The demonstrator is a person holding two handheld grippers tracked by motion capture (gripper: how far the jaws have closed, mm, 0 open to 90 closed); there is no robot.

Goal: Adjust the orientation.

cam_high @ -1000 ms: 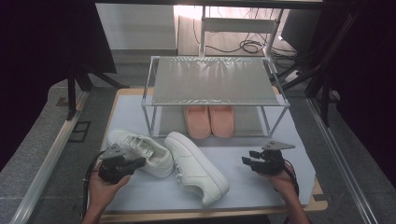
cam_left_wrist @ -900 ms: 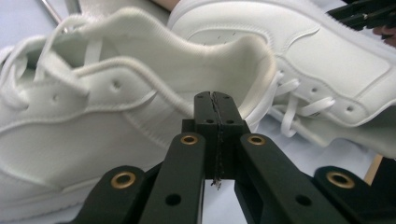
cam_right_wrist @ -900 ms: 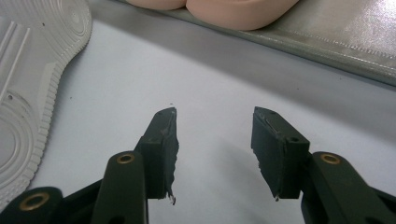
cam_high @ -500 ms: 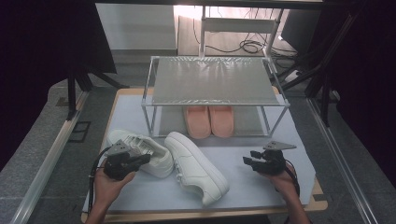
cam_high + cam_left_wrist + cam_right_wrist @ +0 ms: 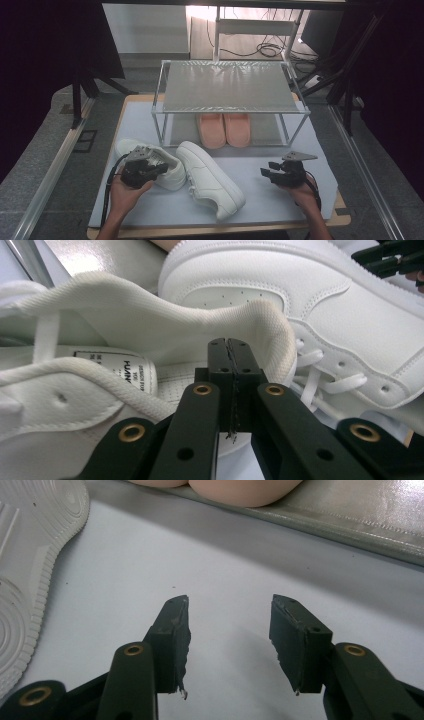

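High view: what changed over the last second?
The left gripper, shut at the collar of the left white leather sneaker, edged right with its hand. The right gripper stayed open and still; the other white sneaker, pink slippers and wire rack unchanged.

The left tool [image 5: 150,169] rests on a white sneaker [image 5: 150,156]; the right tool [image 5: 270,174] hovers over the mat [image 5: 280,200].
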